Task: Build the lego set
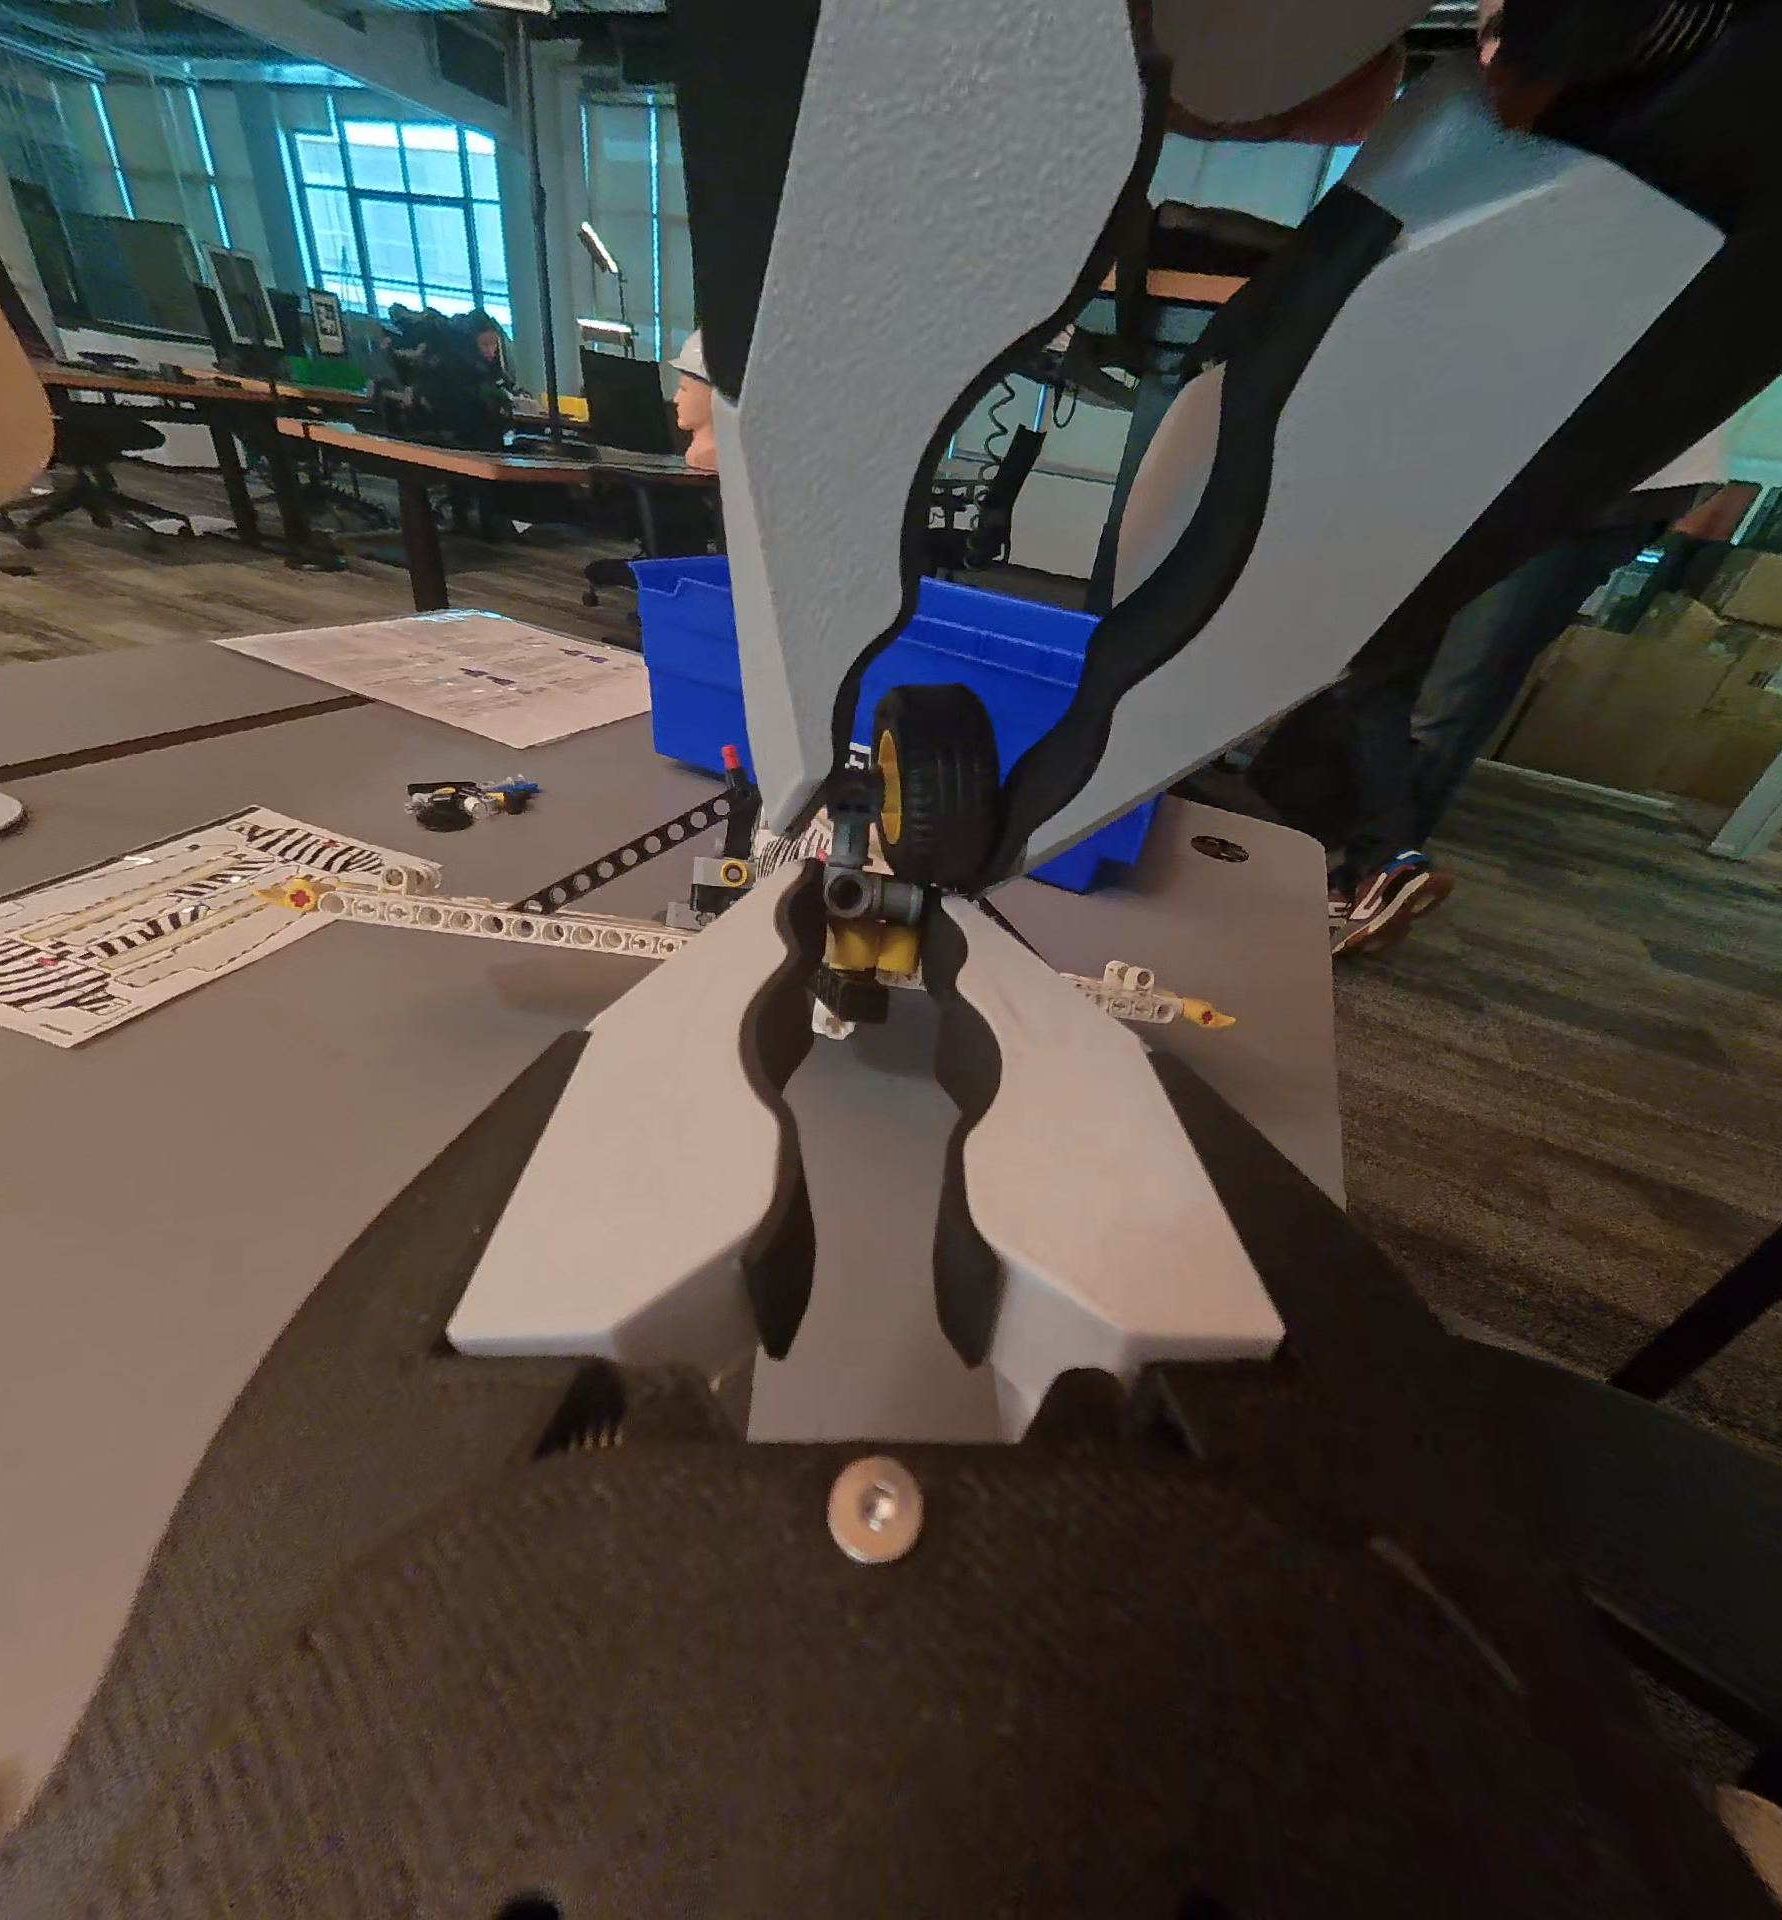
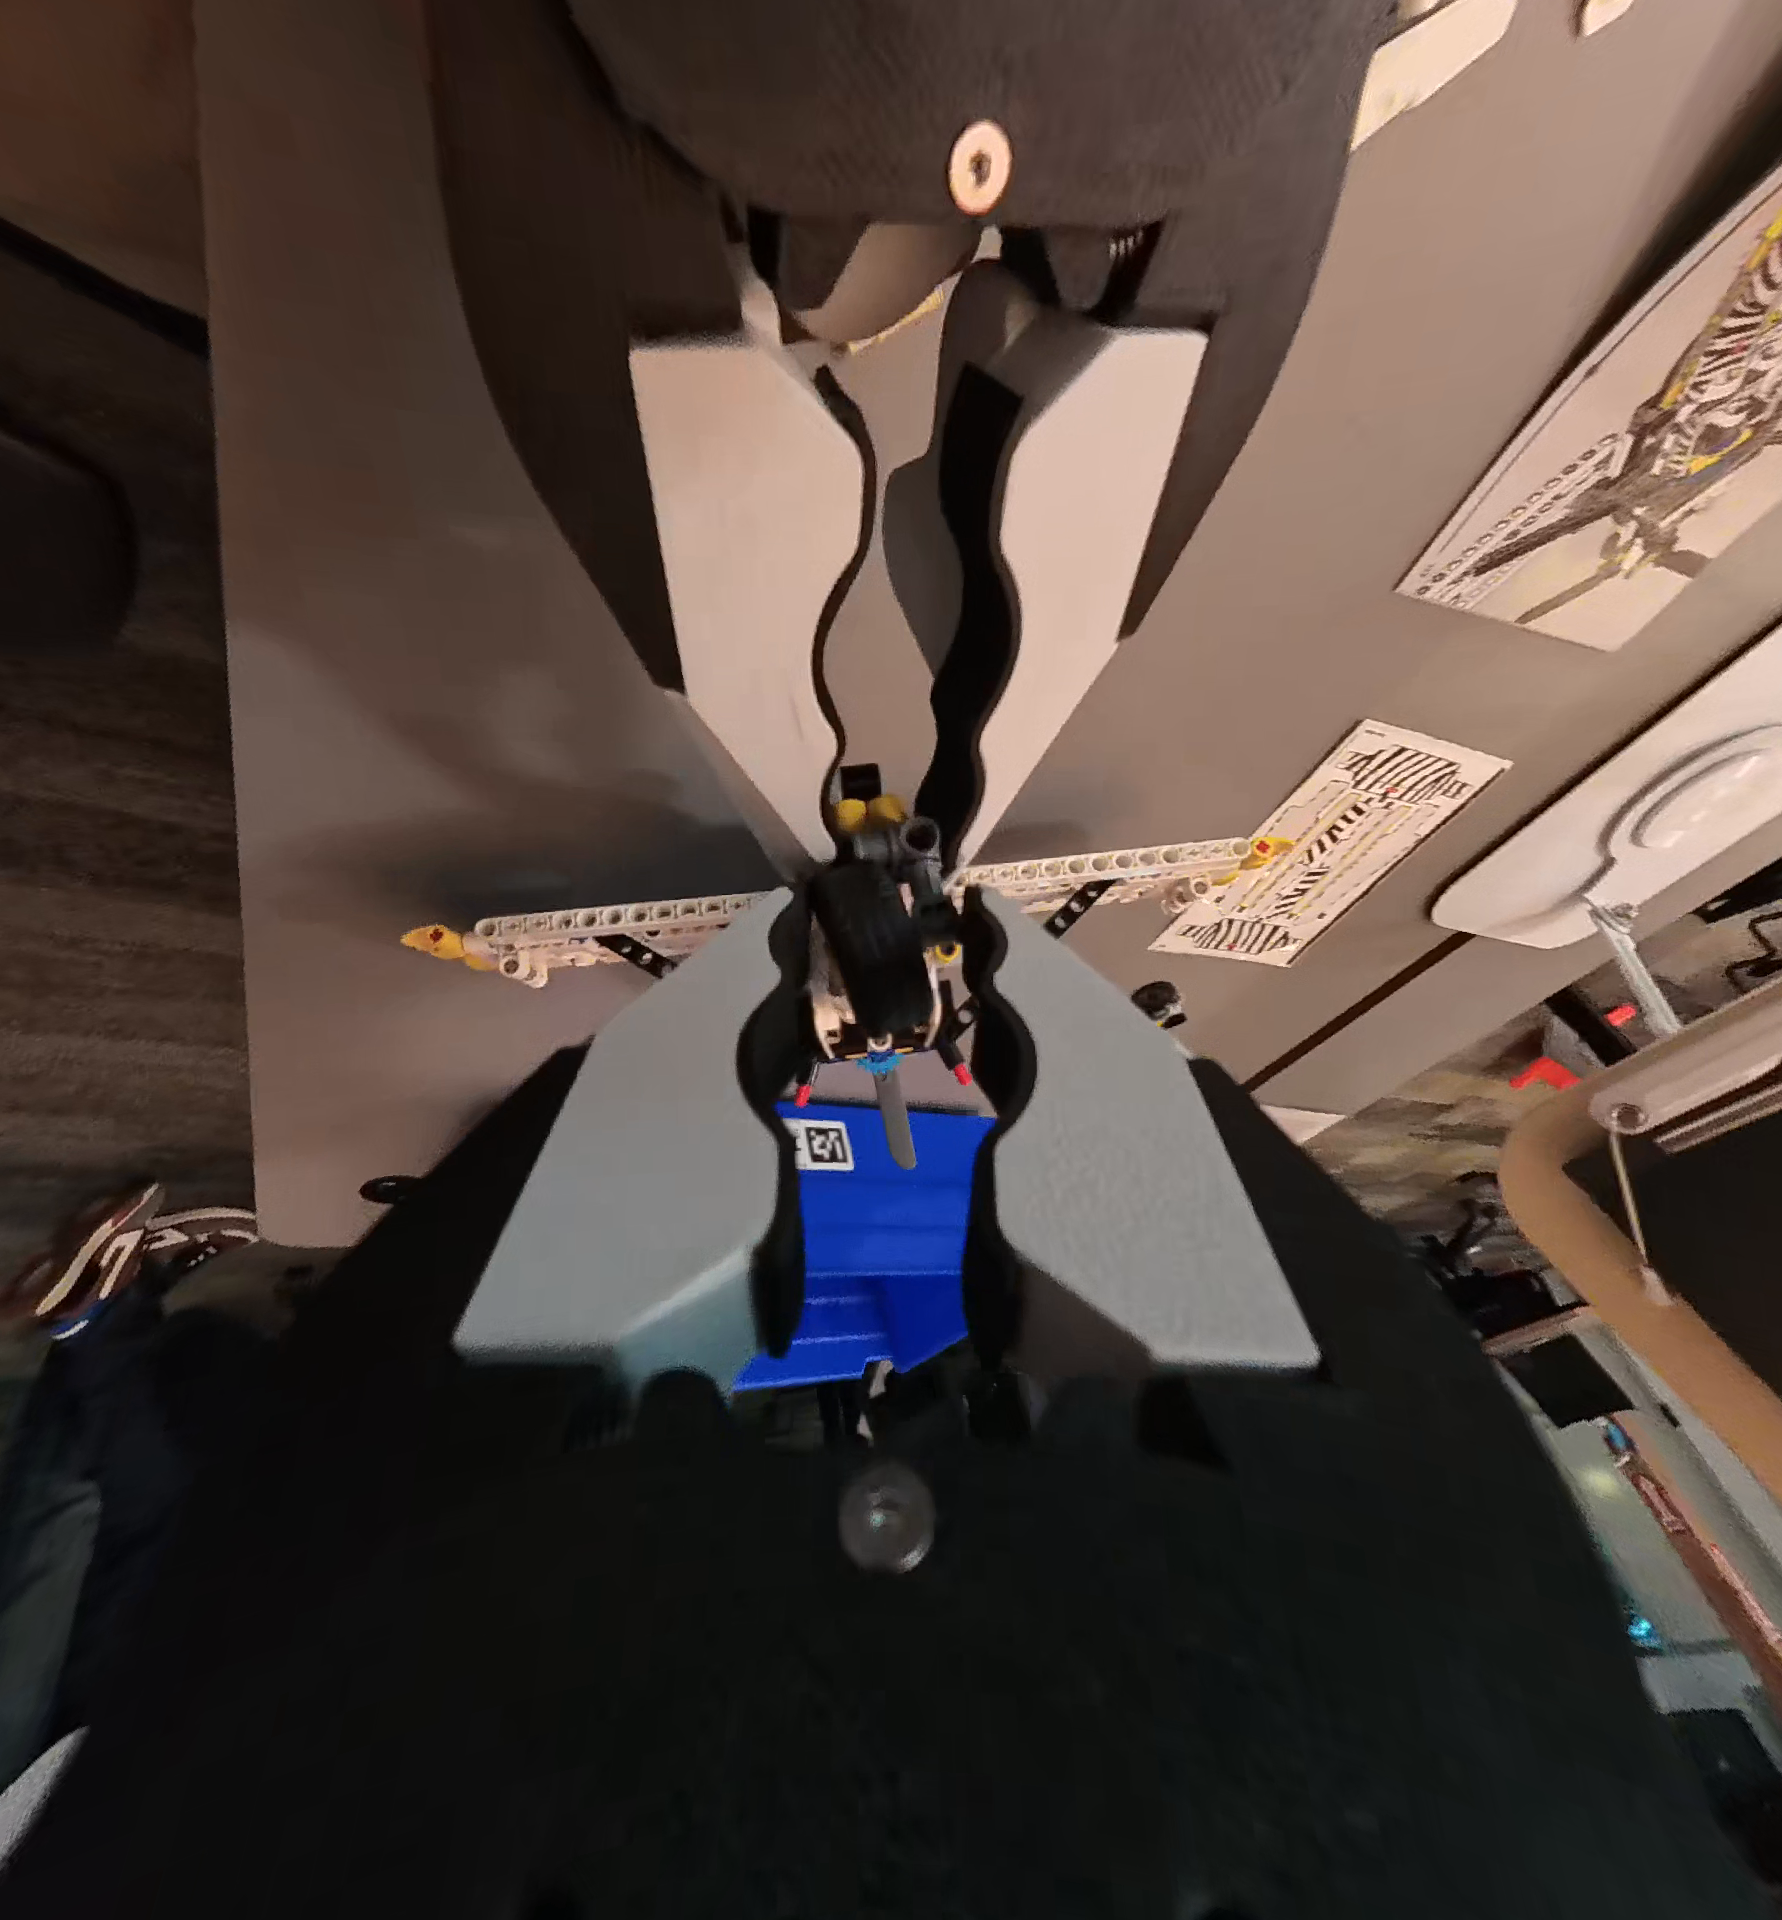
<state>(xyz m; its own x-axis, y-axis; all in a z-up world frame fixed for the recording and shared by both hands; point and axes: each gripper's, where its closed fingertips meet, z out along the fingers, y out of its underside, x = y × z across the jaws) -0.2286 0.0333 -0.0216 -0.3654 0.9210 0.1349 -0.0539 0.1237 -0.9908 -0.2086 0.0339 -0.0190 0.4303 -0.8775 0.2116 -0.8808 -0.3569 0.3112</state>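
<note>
Wheel [image 1: 934, 781], black tyre on yellow hub, is pinched between the right gripper [image 1: 913, 831] fingers, coming down from above. It sits at the dark grey connector [image 1: 871, 894] on top of the model [image 1: 856, 956], which is clamped at its yellow-and-black base by the left gripper [image 1: 861, 971]. Model is held over the table [image 1: 191, 1091], near its right edge, in front of the blue bin [image 1: 991, 644]. Whether the wheel is already seated on an axle cannot be told; the joint is hidden by tyre and fingers.

Risks, as judged:
- Axle and hub hole misaligned, so push force goes sideways; the model could be twisted out of the left grip, since only a small base section is clamped.
- Tyre is rubber and round, so it could roll or slip between the pads under push.
- Long white beams [image 1: 513, 923] stick out left and right; any rotation could knock them on the table or pop a pin.
- A dropped part near the table edge could go to the floor.

Further out: sticker sheet [image 1: 108, 925] at left, loose parts [image 1: 466, 802] and instruction sheet [image 1: 451, 670] far left.
</note>
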